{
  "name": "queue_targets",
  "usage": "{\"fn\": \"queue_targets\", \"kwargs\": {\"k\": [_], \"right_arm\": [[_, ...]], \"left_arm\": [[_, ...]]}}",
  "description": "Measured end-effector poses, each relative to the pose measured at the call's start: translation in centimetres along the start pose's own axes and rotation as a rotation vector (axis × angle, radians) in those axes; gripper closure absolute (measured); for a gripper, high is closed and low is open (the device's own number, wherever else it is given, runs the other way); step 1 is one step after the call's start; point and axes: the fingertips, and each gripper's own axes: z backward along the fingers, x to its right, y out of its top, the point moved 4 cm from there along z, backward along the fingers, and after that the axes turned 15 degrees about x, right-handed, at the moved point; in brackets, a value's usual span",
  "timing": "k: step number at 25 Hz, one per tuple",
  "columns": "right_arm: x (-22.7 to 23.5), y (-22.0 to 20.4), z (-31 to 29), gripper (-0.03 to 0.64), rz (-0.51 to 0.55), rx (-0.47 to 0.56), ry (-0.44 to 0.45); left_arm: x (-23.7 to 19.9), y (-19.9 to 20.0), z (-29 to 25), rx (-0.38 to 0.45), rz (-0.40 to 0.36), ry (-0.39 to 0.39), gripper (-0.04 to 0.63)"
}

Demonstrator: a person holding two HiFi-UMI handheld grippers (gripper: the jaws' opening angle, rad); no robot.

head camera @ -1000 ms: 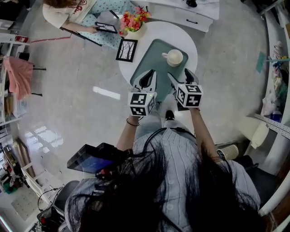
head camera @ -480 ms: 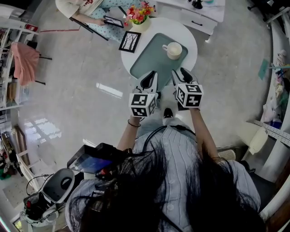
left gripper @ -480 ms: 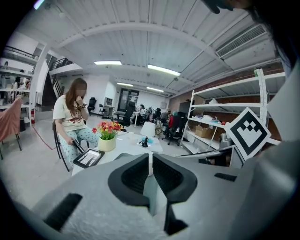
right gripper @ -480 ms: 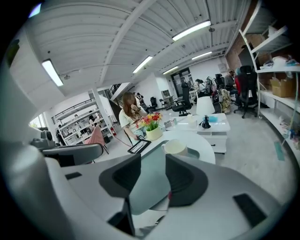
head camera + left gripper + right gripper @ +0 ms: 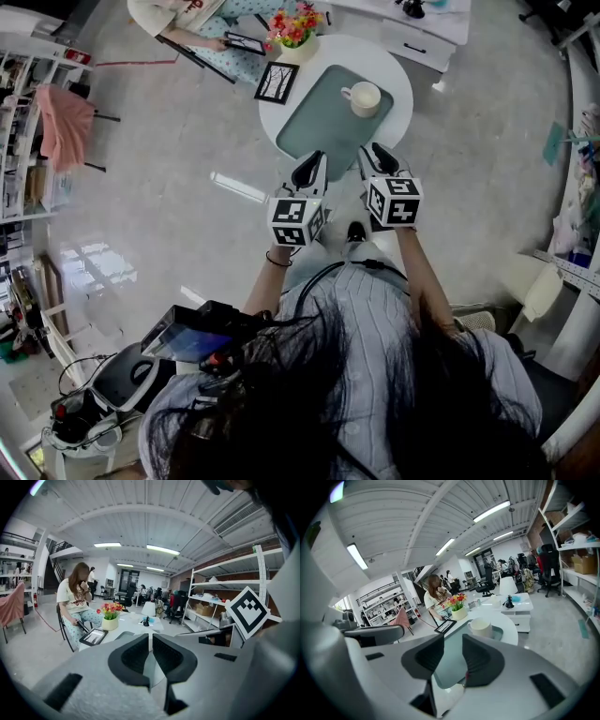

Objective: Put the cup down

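Open-plan office with storage: metal shelving (image 5: 225,590) holding boxes, swivel chairs (image 5: 547,569), ceiling strip lights (image 5: 496,509), round white table (image 5: 401,80), polished floor (image 5: 178,216).

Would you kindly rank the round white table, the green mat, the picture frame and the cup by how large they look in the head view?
Largest: round white table.
Second: green mat, lying on it.
Last: picture frame and cup look much alike in size, so I leave them unranked.

Cup (image 5: 365,97) on mat (image 5: 319,124) on table (image 5: 401,92) — flowers (image 5: 293,23) behind (frame (image 5: 276,82) left).
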Motion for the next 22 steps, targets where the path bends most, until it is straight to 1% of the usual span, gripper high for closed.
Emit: {"fn": "queue_targets", "kwargs": {"k": [6, 13, 17, 22], "right_arm": [[-2.4, -1.0, 0.3, 0.488, -0.022, 0.002, 0.023], [-6.3, -2.8, 0.9, 0.508, -0.031, 0.007, 0.012], [-8.8, -3.4, 2.1, 0.515, -0.012, 0.024, -0.029], [-12.5, -4.3, 3.8, 0.531, -0.006, 0.077, -0.072]], "left_arm": [[-1.1, -0.9, 3.3, -0.03, -0.012, 0.017, 0.561], [-3.5, -0.8, 7.3, -0.003, 0.004, 0.026, 0.561], [-4.7, -0.6, 10.1, 0.009, 0.016, -0.013, 0.561], [-6.0, -0.4, 13.9, 0.024, 0.01, -0.083, 0.561]]}}
